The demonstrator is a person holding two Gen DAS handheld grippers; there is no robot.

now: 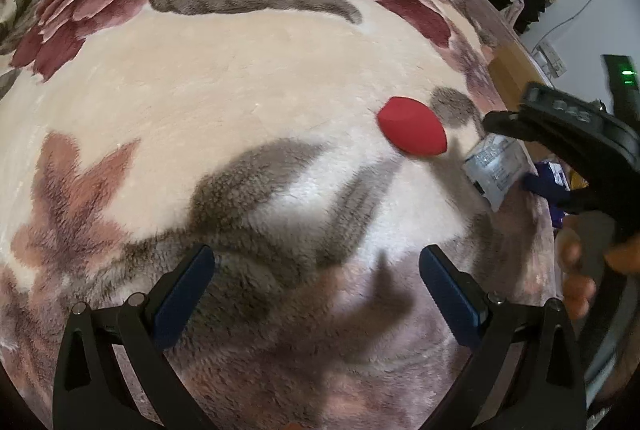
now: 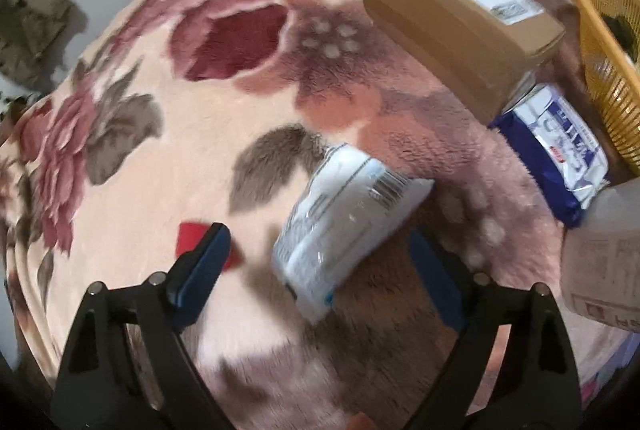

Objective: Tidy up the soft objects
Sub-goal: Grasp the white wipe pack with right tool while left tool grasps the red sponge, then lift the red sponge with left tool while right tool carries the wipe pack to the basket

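The bed is covered by a plush floral blanket (image 1: 224, 69), cream with red flowers and grey leaves. I use the white tissue pack (image 2: 344, 226) as the landmark for all places.

The right gripper (image 2: 324, 266) points down at the blanket with its jaws wide. The tissue pack lies slanted between its 2 blue pads: its lower end is near the right pad, which it partly hides, while the left pad (image 2: 202, 270) stands apart from it. The pads do not press on the pack. The picture is blurred here, so I cannot tell if the pack touches the right pad.

The red sponge (image 1: 412, 125), shaped like an egg, lies on the blanket just beside the tissue pack, on its left. In the right wrist view the left pad hides part of it.

The left gripper (image 1: 316, 290) hovers over the blanket, well apart from the tissue pack, with jaws wide and nothing between them.

Behind the tissue pack there is a cardboard box (image 2: 460, 29). To the right of the pack lies a blue and white packet (image 2: 560, 149), and further right stands a yellow basket (image 2: 608, 61).
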